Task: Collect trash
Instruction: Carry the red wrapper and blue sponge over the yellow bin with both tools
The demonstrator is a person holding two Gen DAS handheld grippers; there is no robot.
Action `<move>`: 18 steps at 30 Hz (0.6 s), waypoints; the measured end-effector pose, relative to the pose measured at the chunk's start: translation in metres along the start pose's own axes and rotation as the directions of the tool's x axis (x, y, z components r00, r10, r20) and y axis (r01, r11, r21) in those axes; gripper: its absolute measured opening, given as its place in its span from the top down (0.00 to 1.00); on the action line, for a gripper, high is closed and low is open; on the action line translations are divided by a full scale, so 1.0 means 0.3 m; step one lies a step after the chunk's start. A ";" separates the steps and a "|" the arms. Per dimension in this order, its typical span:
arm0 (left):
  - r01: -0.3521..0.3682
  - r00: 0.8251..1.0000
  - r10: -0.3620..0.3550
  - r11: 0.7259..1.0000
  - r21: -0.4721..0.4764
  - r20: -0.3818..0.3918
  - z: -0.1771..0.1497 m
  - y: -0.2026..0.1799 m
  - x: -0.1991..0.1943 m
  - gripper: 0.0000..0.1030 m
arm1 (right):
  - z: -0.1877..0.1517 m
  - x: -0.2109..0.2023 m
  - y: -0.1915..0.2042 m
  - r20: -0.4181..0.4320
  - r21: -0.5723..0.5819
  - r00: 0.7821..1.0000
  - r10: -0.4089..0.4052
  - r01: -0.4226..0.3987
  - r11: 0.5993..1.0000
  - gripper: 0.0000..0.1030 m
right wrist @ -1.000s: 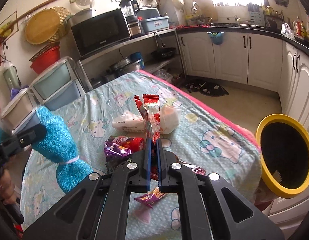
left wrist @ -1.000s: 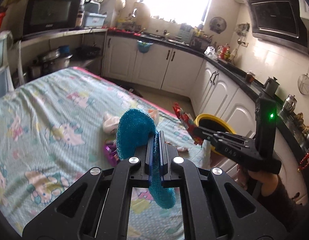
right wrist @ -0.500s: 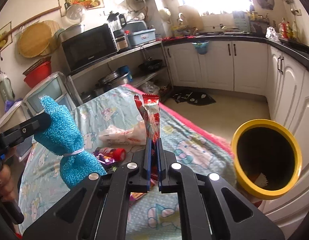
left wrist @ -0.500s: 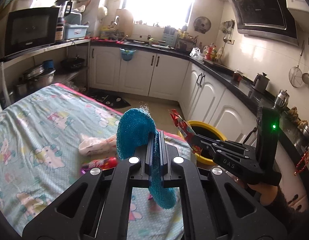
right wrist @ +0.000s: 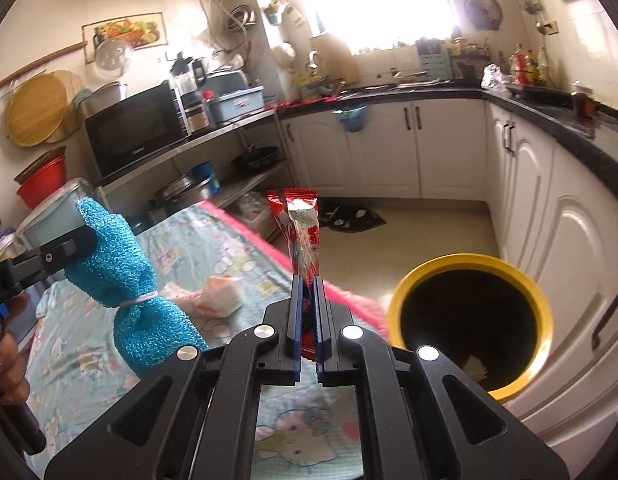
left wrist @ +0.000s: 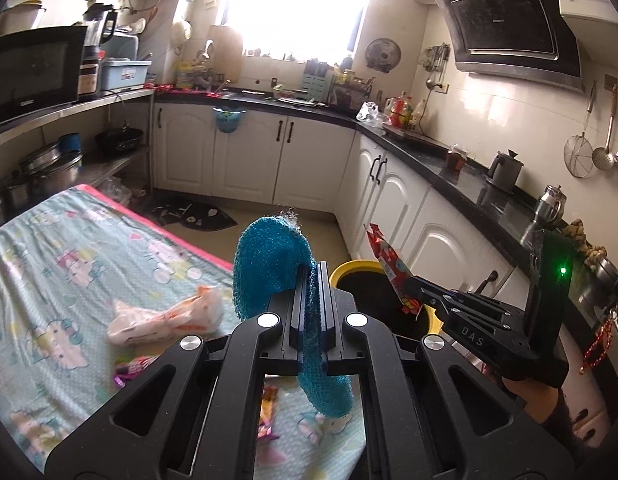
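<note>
My left gripper (left wrist: 312, 276) is shut on a blue mesh scrubber (left wrist: 269, 256), held above the table; the scrubber also shows in the right wrist view (right wrist: 121, 276). My right gripper (right wrist: 307, 284) is shut on a red snack wrapper (right wrist: 303, 232) that stands upright between the jaws; the wrapper also shows in the left wrist view (left wrist: 389, 264), over the bin's rim. A yellow-rimmed trash bin (right wrist: 469, 316) stands on the floor beside the table, right of my right gripper, also visible in the left wrist view (left wrist: 361, 270).
The table carries a cartoon-print cloth (left wrist: 69, 264) with a white-orange wrapper (left wrist: 169, 316), a purple wrapper (left wrist: 133, 368) and a small orange wrapper (left wrist: 269, 400). White cabinets (right wrist: 389, 152) and a black countertop line the back and right. A dark floor mat (right wrist: 349, 218) lies beyond.
Both grippers have moved toward the table's right edge and the bin. The bin looks larger and closer in both views. Both grips are unchanged.
</note>
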State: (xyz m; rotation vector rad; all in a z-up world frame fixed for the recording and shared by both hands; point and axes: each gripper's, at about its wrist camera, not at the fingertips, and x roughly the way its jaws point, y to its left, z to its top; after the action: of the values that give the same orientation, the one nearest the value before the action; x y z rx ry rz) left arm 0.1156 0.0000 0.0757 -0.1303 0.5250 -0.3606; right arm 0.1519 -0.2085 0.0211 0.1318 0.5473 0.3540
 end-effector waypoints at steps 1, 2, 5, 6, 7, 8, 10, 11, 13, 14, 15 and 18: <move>0.003 1.000 -0.003 1.000 0.001 0.001 0.004 -0.007 0.006 0.98 | 0.002 -0.005 -0.016 0.005 0.005 1.000 -0.008 0.008 1.000 0.95; 0.008 1.000 -0.008 1.000 0.003 0.002 0.010 -0.017 0.018 0.98 | 0.003 -0.009 -0.026 0.008 0.010 1.000 -0.014 0.013 1.000 0.95; 0.022 1.000 -0.022 1.000 0.005 0.006 0.026 -0.043 0.046 0.98 | 0.007 -0.023 -0.063 0.021 0.027 0.999 -0.040 0.039 0.999 0.95; 0.027 1.000 -0.027 1.000 0.008 0.009 0.031 -0.052 0.055 0.98 | 0.009 -0.029 -0.077 0.026 0.033 0.998 -0.048 0.047 0.998 0.95; 0.028 1.000 -0.028 1.000 0.010 0.011 0.036 -0.060 0.060 0.98 | 0.010 -0.032 -0.085 0.030 0.038 0.998 -0.054 0.053 0.998 0.95; 0.032 0.999 -0.033 0.999 0.012 0.013 0.041 -0.068 0.069 0.98 | 0.011 -0.037 -0.097 0.033 0.043 0.998 -0.061 0.060 0.997 0.95; 0.040 0.999 -0.040 0.999 0.017 0.018 0.049 -0.085 0.083 0.98 | 0.011 -0.048 -0.120 0.040 0.054 0.996 -0.076 0.074 0.996 0.95; 0.043 0.999 -0.043 0.999 0.019 0.020 0.054 -0.095 0.089 0.98 | 0.011 -0.052 -0.128 0.043 0.058 0.996 -0.083 0.080 0.995 0.95; 0.050 0.998 -0.051 0.998 0.023 0.025 0.064 -0.112 0.104 0.98 | 0.012 -0.062 -0.147 0.051 0.066 0.994 -0.097 0.094 0.993 0.95; 0.055 0.998 -0.056 0.998 0.024 0.026 0.068 -0.116 0.111 0.98 | 0.012 -0.067 -0.156 0.055 0.070 0.993 -0.105 0.101 0.992 0.95; 0.060 0.998 -0.060 0.998 0.025 0.028 0.073 -0.123 0.120 0.98 | 0.010 -0.072 -0.162 0.058 0.074 0.992 -0.110 0.106 0.992 0.95; 0.067 0.997 -0.068 0.997 0.028 0.029 0.083 -0.146 0.148 0.98 | 0.008 -0.087 -0.190 0.067 0.088 0.989 -0.133 0.127 0.988 0.95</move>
State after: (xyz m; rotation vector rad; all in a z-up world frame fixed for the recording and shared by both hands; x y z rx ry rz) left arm 0.1506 -0.0563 0.0857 -0.1274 0.4863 -0.4313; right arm 0.1490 -0.2713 0.0235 0.1880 0.4959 0.1988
